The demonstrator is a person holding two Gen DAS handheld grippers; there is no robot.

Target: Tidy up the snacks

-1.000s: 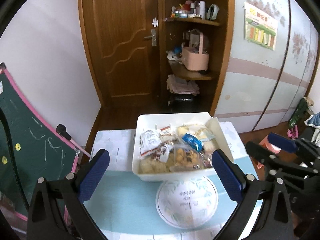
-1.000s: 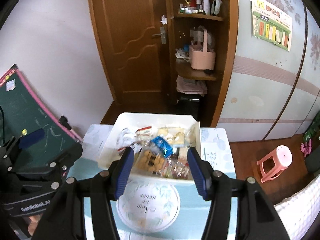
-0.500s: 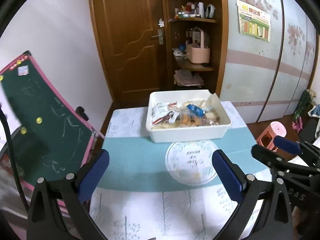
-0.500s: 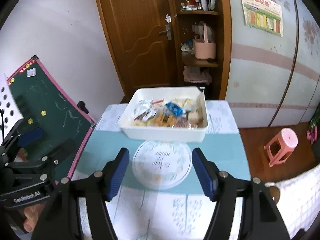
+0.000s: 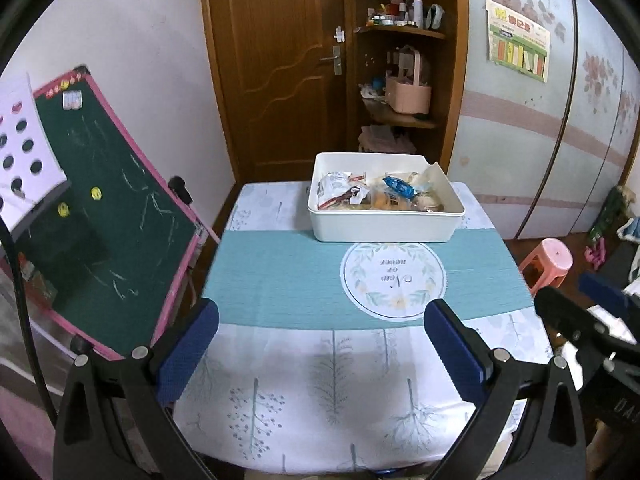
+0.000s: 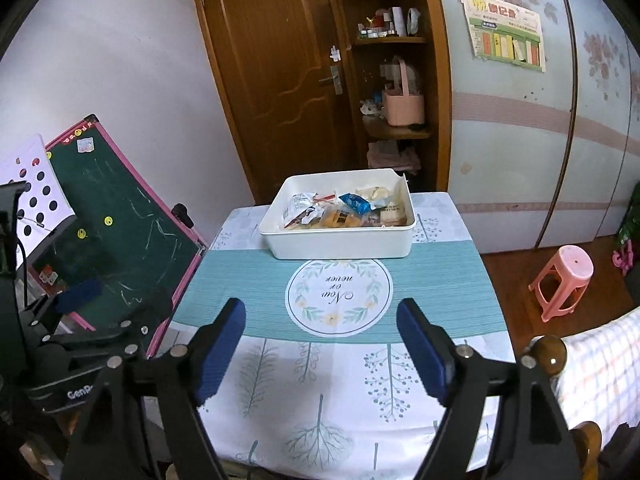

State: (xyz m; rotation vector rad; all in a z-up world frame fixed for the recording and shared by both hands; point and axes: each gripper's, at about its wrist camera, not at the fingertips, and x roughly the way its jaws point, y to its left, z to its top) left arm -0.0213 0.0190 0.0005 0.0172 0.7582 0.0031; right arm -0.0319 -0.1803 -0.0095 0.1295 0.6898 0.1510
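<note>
A white bin [image 5: 384,232] [image 6: 340,246] stands at the far end of the table and holds several wrapped snacks [image 5: 380,196] [image 6: 340,212], among them a blue packet [image 5: 398,186] [image 6: 356,202]. My left gripper [image 5: 320,348] is open and empty, held above the near part of the table, well short of the bin. My right gripper [image 6: 322,344] is open and empty at about the same distance. Each gripper shows at the edge of the other's view.
The table carries a teal mat [image 5: 280,276] with a round white emblem [image 5: 394,274] over a tree-print cloth [image 5: 320,396]. A green chalkboard [image 5: 100,208] leans at the left. A pink stool [image 6: 564,276] stands at the right. A door and shelves are behind.
Both grippers have drawn back from the bin toward the near table edge. The bin now looks smaller and farther. Both stayed open and empty.
</note>
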